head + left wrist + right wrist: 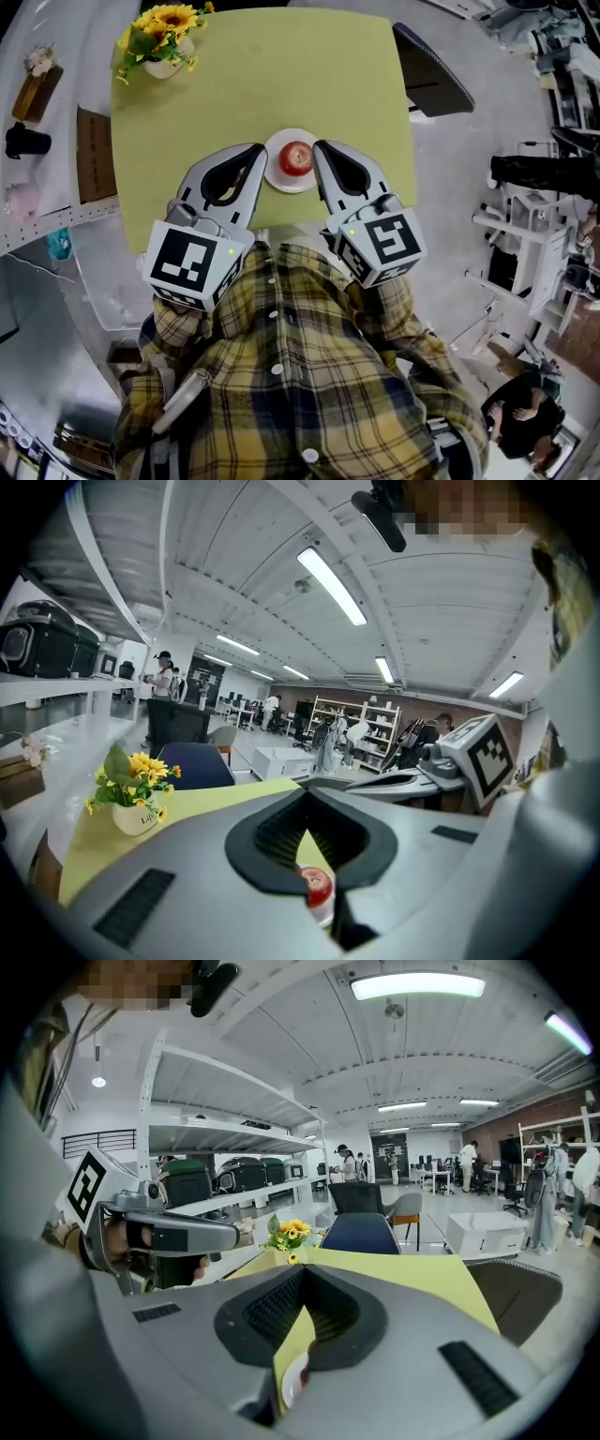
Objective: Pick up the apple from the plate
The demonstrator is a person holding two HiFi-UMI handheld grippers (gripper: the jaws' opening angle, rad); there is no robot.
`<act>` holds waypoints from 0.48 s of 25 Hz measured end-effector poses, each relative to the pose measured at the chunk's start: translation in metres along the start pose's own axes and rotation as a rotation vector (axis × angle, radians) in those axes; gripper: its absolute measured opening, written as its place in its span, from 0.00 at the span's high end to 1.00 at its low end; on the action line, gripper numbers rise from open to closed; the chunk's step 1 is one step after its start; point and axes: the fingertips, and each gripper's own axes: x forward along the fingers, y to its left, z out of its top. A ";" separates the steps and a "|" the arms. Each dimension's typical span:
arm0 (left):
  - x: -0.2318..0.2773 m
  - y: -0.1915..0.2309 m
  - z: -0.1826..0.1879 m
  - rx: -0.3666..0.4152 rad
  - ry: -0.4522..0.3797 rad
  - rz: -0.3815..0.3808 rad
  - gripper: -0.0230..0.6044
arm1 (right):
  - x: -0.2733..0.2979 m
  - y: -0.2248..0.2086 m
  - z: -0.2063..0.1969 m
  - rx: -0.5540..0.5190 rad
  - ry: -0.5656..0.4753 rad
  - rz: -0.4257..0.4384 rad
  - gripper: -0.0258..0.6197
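with the left gripper (257, 150) and right gripper (320, 147) both closed tight beside the round red apple (297, 157) on its small white plate (290, 185), one must spread wide before straddling it.

Bright, even indoor light from ceiling strips (330, 585), blown white in both gripper views. Bench (281, 75) evenly lit in head view; shadows soft, weak. Strong fisheye: straight lines bow toward edges, black vignette in corners. Left gripper (307, 795) and right gripper (305, 1271) slightly soft close to lens. Far background low in detail.
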 end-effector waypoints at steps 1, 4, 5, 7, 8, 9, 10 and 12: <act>0.003 -0.001 0.001 -0.002 -0.002 0.002 0.95 | -0.001 -0.003 0.001 -0.001 -0.002 0.000 0.96; 0.009 -0.004 0.002 0.001 -0.005 0.010 0.95 | -0.003 -0.009 0.001 -0.001 -0.005 0.002 0.96; 0.010 -0.004 0.002 0.001 -0.004 0.013 0.95 | -0.003 -0.010 0.000 0.001 -0.004 0.004 0.96; 0.012 -0.003 0.001 0.000 -0.003 0.018 0.95 | -0.003 -0.011 -0.002 0.004 -0.001 0.010 0.96; 0.014 -0.003 0.000 -0.001 -0.002 0.022 0.95 | -0.003 -0.012 -0.004 0.004 0.000 0.014 0.96; 0.015 -0.002 -0.001 -0.001 -0.001 0.026 0.95 | -0.002 -0.012 -0.005 0.005 0.003 0.018 0.96; 0.016 -0.002 -0.002 -0.003 0.000 0.031 0.95 | -0.002 -0.013 -0.007 0.006 0.007 0.022 0.96; 0.019 -0.002 -0.005 -0.006 0.005 0.037 0.95 | -0.002 -0.016 -0.011 0.006 0.019 0.031 0.96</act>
